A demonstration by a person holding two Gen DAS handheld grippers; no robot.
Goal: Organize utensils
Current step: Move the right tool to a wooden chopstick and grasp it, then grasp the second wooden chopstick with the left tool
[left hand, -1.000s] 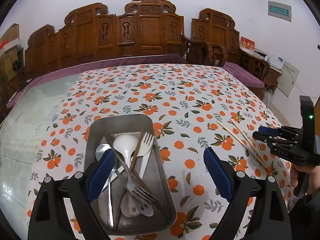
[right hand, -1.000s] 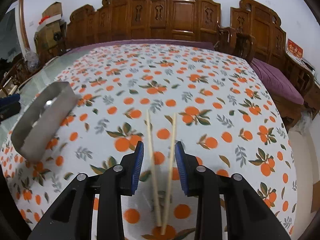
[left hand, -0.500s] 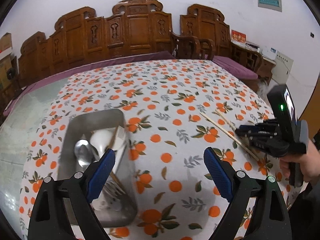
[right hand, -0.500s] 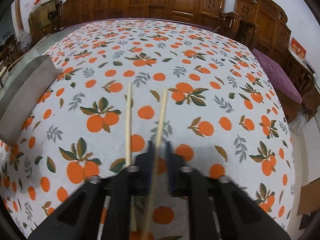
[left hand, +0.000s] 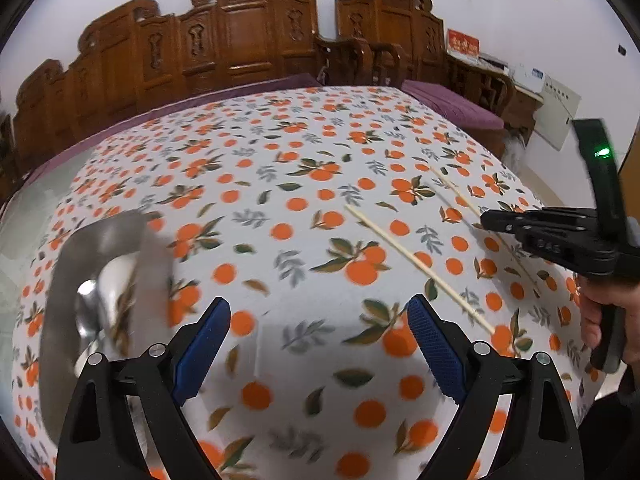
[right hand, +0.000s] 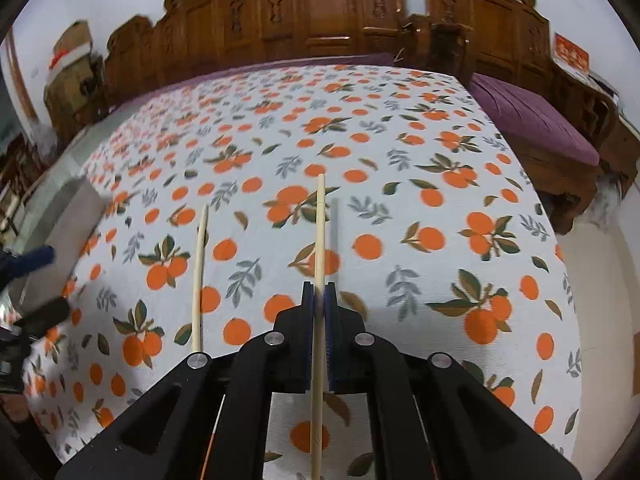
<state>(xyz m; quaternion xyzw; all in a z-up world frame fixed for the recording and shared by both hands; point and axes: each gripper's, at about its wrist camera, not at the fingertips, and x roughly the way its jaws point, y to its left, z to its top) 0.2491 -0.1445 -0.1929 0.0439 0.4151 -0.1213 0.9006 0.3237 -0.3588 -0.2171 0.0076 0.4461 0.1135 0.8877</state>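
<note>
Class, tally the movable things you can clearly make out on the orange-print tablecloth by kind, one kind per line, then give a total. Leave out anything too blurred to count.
Pale wooden chopsticks: 2, one held between the right gripper's fingers, one lying loose on the cloth.
Rectangular metal tray: 1.
Utensils inside the tray: too blurred to count.
Total: 3.

Chopstick (right hand: 319,232) pinched, other (right hand: 199,276) flat.
</note>
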